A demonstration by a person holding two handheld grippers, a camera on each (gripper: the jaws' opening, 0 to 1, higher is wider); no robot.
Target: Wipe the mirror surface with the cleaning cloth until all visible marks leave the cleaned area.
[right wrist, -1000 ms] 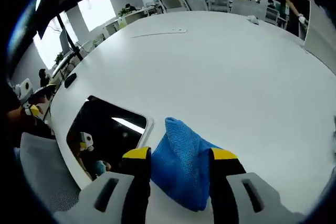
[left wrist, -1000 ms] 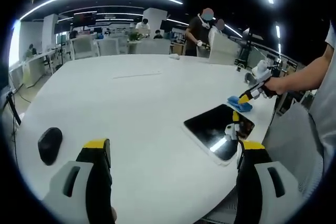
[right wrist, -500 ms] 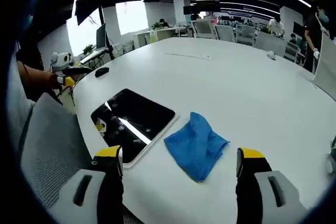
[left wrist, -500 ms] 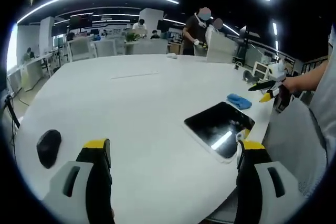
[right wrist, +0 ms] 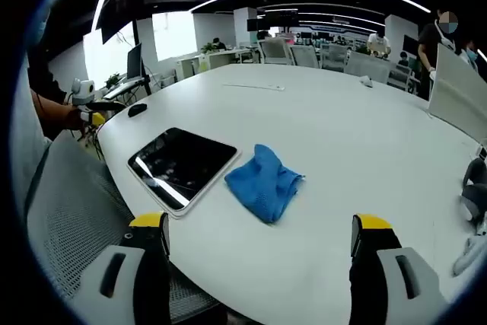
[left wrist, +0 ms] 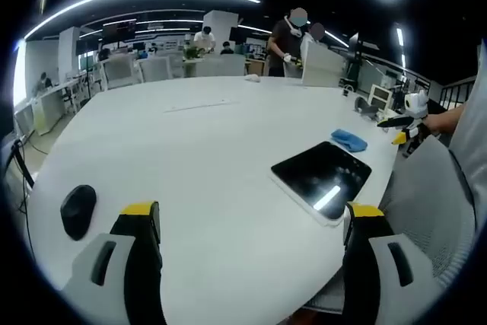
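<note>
- The mirror (right wrist: 183, 167) lies flat near the table's (right wrist: 358, 150) edge, at about 10 o'clock from the right gripper (right wrist: 259, 264). In the left gripper view the mirror (left wrist: 323, 177) sits at 2 o'clock.
- The cloth (right wrist: 262, 183) lies crumpled on the table just beside the mirror's right edge; I cannot tell whether they touch. In the left gripper view the cloth (left wrist: 348, 140) lies beyond the mirror.
- The right gripper's jaws are spread wide and hold nothing.
- The left gripper (left wrist: 247, 260) also has its jaws spread wide and empty; a dark mouse (left wrist: 78, 210) lies at its 10 o'clock.
- Risk: with the cloth loose, a shallow pinch could catch only a fold, so it slips while wiping.
- Risk: the mirror rests close to the edge by a mesh chair (right wrist: 72, 211); a sideways push could slide it off.
</note>
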